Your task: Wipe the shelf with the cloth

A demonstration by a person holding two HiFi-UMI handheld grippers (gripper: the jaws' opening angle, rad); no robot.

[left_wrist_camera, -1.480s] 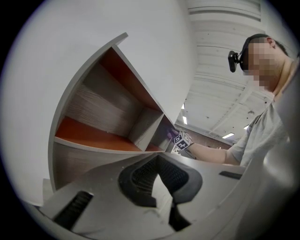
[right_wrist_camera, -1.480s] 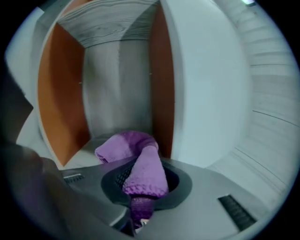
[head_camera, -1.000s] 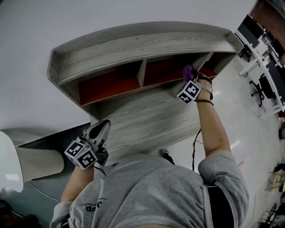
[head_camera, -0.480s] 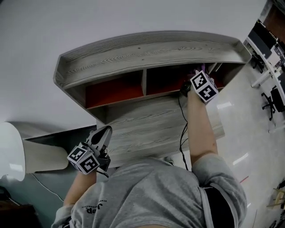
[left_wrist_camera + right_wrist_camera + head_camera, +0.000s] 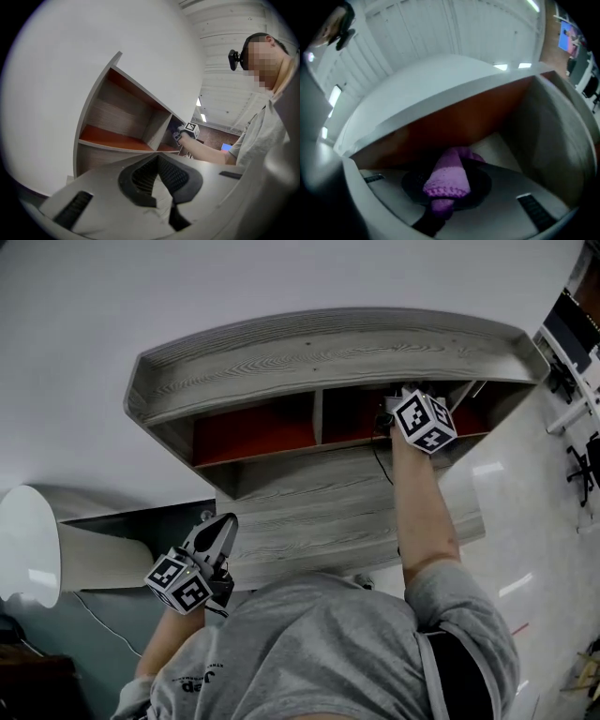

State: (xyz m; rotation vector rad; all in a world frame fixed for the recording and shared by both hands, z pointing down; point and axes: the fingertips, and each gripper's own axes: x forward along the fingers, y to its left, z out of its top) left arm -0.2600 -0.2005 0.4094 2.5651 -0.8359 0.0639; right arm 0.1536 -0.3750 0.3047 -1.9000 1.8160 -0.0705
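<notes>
A grey wooden shelf (image 5: 328,348) with orange-red insides hangs on a white wall and has two compartments. My right gripper (image 5: 405,401) reaches into the right compartment, its marker cube (image 5: 424,421) just outside the opening. In the right gripper view it (image 5: 447,185) is shut on a folded purple cloth (image 5: 449,178), which points at the compartment's orange back wall (image 5: 464,122). My left gripper (image 5: 221,527) hangs low at the left, below the shelf's front board, shut with nothing in it. The left gripper view shows the shelf (image 5: 117,140) and the right gripper's cube (image 5: 191,129).
A white rounded object (image 5: 23,549) sits at the far left beside a dark surface (image 5: 131,521). The compartment's grey side wall (image 5: 562,140) stands close on the right of the cloth. Desks and chairs (image 5: 581,343) stand far off at the right.
The right gripper has moved left along the right compartment with the cloth and gone further in. The left gripper has stayed low and still.
</notes>
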